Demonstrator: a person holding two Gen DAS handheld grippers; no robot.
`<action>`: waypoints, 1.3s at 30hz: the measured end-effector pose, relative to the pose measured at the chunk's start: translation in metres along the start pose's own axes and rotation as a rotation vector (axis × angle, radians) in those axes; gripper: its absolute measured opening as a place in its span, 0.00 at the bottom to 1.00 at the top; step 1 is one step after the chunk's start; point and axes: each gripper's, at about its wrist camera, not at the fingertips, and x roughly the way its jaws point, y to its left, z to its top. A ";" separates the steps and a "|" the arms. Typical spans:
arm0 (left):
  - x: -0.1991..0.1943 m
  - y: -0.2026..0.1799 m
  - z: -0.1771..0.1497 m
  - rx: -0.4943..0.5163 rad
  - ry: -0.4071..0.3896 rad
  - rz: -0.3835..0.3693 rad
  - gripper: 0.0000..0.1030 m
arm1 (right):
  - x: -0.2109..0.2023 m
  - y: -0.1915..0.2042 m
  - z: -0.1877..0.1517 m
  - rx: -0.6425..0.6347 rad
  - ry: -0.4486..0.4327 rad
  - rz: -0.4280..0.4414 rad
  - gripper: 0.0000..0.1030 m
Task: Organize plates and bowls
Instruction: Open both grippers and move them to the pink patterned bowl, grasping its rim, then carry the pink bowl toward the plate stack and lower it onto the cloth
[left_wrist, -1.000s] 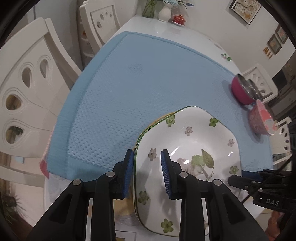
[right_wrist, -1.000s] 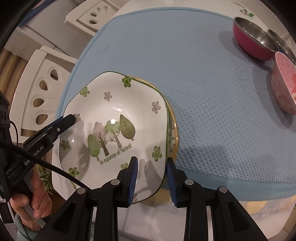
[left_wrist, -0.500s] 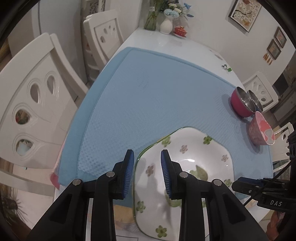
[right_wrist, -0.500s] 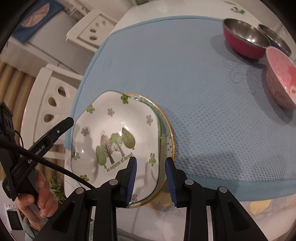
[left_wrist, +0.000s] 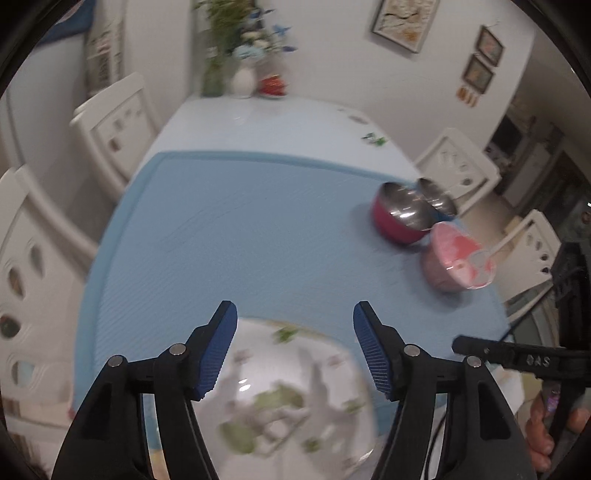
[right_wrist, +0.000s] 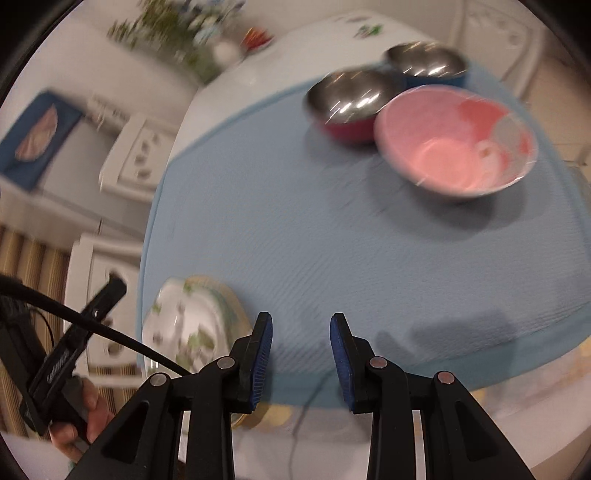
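Observation:
A white plate with green flowers (left_wrist: 284, 398) lies on a yellow-rimmed plate at the near edge of the blue mat (left_wrist: 240, 229); it also shows in the right wrist view (right_wrist: 188, 328). My left gripper (left_wrist: 293, 350) is open above it, holding nothing. My right gripper (right_wrist: 301, 350) is open and empty over the mat, right of the plates. A pink bowl (right_wrist: 456, 142), a red steel bowl (right_wrist: 349, 103) and a blue steel bowl (right_wrist: 428, 62) stand together at the far right.
White chairs (left_wrist: 22, 258) stand along the table's left side and more on the right (left_wrist: 458, 166). A vase with flowers (left_wrist: 243, 77) stands at the table's far end. Both views are motion-blurred.
Both grippers have let go of the flowered plate, opened and drawn back and up. The plate now rests on the yellow-rimmed plate. The right view has swung toward the bowls.

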 end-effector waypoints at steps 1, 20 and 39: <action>0.002 -0.010 0.005 0.009 -0.001 -0.015 0.62 | -0.008 -0.009 0.005 0.016 -0.025 -0.003 0.33; 0.145 -0.170 0.040 -0.091 0.174 -0.218 0.67 | -0.046 -0.144 0.111 -0.053 -0.124 -0.177 0.70; 0.198 -0.196 0.022 -0.114 0.247 -0.091 0.12 | 0.024 -0.155 0.129 -0.232 0.011 -0.135 0.15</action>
